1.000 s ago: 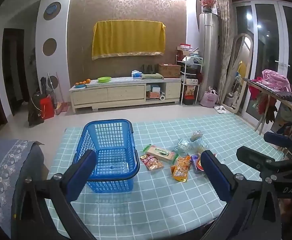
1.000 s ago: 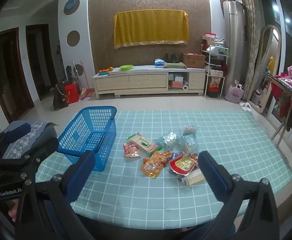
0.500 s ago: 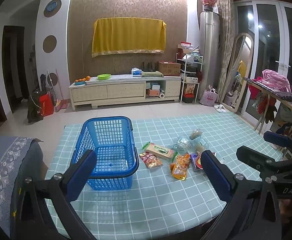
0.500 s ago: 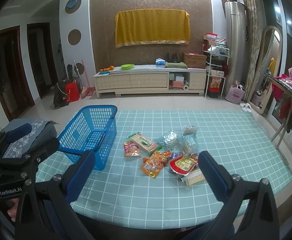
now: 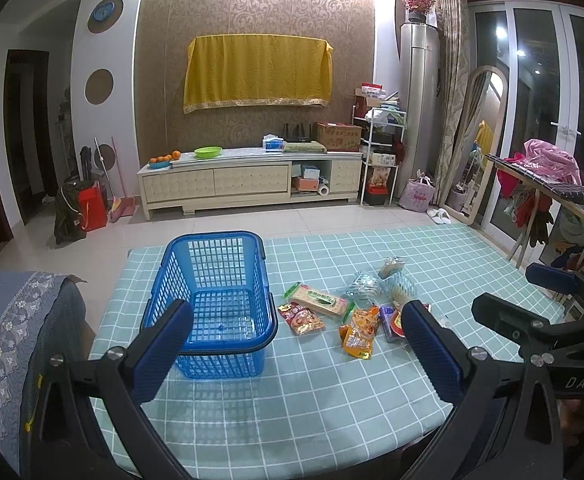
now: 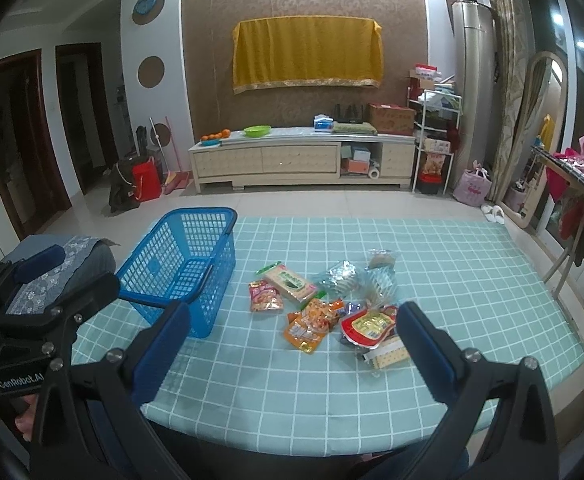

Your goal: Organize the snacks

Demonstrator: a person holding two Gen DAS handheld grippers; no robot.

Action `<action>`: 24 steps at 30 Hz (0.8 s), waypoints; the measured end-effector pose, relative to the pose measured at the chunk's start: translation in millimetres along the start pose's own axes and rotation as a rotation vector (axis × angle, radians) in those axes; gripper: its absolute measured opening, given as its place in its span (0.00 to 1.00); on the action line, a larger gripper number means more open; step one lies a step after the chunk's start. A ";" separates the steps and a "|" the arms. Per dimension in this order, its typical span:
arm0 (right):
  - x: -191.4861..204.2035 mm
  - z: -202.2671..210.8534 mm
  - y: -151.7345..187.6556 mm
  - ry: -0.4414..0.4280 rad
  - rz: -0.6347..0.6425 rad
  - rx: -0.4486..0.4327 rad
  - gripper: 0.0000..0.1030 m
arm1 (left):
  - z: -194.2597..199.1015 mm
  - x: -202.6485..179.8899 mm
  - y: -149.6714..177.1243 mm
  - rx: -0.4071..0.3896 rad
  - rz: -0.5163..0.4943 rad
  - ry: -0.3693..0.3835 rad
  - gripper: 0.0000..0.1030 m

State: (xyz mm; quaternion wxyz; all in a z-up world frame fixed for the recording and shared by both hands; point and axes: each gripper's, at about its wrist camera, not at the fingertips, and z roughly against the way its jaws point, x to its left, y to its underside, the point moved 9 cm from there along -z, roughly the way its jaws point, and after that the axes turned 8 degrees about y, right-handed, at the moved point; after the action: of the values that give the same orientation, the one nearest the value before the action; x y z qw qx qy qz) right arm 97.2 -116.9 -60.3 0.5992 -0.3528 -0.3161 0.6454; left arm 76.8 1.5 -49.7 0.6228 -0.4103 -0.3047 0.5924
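A: Where do the snacks lie?
B: The snack packets [image 6: 324,304] form a loose cluster near the middle of the table [image 6: 452,280], on its teal checked cloth. The group includes a green-and-tan flat packet [image 5: 319,300], a small red packet [image 5: 300,319], an orange packet [image 5: 359,333], clear crinkled bags [image 6: 352,276] at the far side, and a red-and-yellow pouch [image 6: 368,326] at the near right.

A: And the container?
B: A blue basket [image 5: 215,304] stands upright to the left of the cluster, just beside the red packet, with nothing visible inside it; its handle is folded down along the rim.

A: What is the condition of each gripper?
B: The left gripper [image 5: 292,344] is spread wide, its blue-padded fingers [image 5: 159,348] apart and holding nothing; the basket's near end appears between them. The right gripper [image 6: 292,344] is likewise spread wide and holds nothing, with the near packets framed between its fingers. Neither touches any object.

A: What surrounds the table?
B: A patterned grey cushion [image 5: 7,340] sits at the near left. Beyond the table, a low cabinet [image 6: 304,160] stands against the far wall under a yellow cloth [image 6: 307,54].
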 end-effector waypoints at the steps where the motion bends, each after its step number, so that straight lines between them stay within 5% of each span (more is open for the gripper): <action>1: 0.6 0.0 0.3 -0.001 0.001 0.001 1.00 | 0.3 0.1 0.4 0.000 0.000 -0.001 1.00; 24: 4.3 -1.9 -0.5 0.012 0.017 0.020 1.00 | 2.1 3.2 4.0 0.021 0.017 0.006 1.00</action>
State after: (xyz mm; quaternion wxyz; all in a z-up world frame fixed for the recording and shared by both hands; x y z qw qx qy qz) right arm 98.9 -112.5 -61.2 0.5989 -0.3532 -0.3031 0.6517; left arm 73.3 4.9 -52.5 0.6229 -0.4081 -0.2928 0.5998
